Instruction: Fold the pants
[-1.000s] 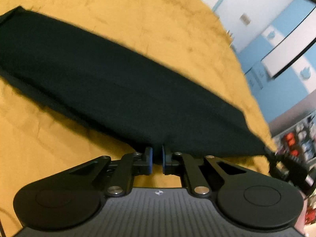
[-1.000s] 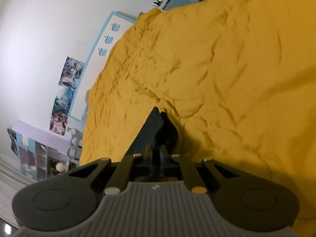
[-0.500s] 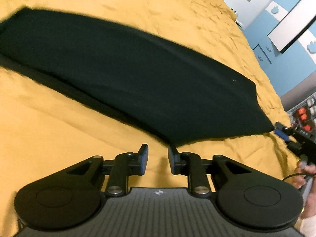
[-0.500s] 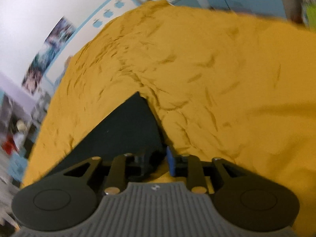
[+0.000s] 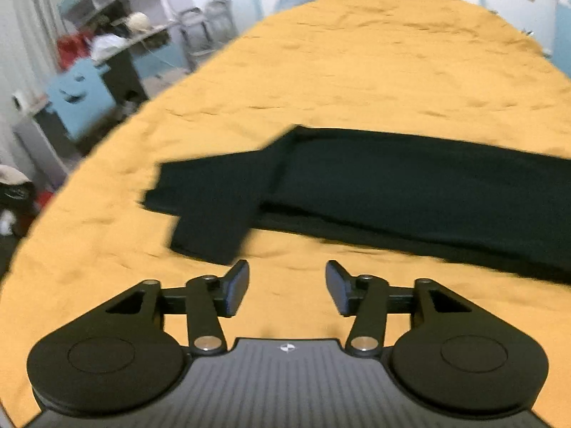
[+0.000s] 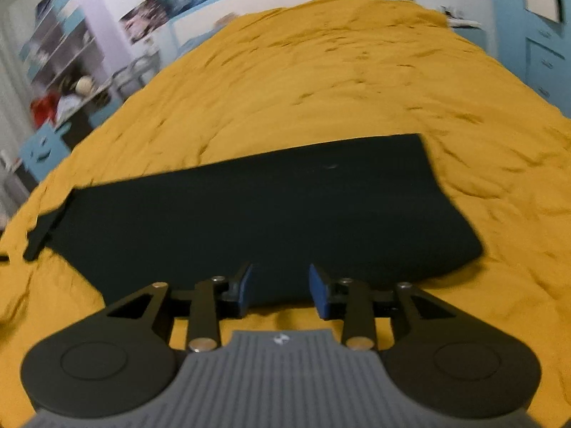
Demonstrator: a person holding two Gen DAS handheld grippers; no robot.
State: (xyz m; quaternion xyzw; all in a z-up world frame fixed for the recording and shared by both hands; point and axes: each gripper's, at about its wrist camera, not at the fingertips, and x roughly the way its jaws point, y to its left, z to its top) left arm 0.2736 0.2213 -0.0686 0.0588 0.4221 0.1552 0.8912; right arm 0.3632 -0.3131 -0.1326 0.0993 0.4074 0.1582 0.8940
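1. One pair of black pants (image 5: 410, 192) lies flat on one mustard-yellow bedspread (image 5: 357, 71). In the left wrist view it runs as a long band from the middle left of the frame to the right edge.
2. In that view two layers can be counted: an upper panel folded over a lower one, whose edge peeks out along the bottom. At the left end two leg ends stick out past the fold, one pointing left and one angled toward the lower left.
3. The left gripper (image 5: 287, 287) has its two fingers spread wide. Its jaws have just been opening, and nothing is between them; only bare bedspread shows in the gap. The pants lie just above the fingertips in the frame, apart from them.
4. In the right wrist view the pants (image 6: 267, 214) fill the middle of the frame as one broad dark panel. Its squared right end sits at the centre right, and a narrow strip trails off at the far left.
5. The right gripper (image 6: 282, 290) has two blue-padded fingers parted by a moderate gap. Its jaws have just been opening. The near edge of the pants shows between and behind the pads, which do not press on the cloth.
6. At the upper left of both views stands one cluttered shelf unit (image 5: 107, 18), with one light-blue box (image 5: 80, 98) below it.
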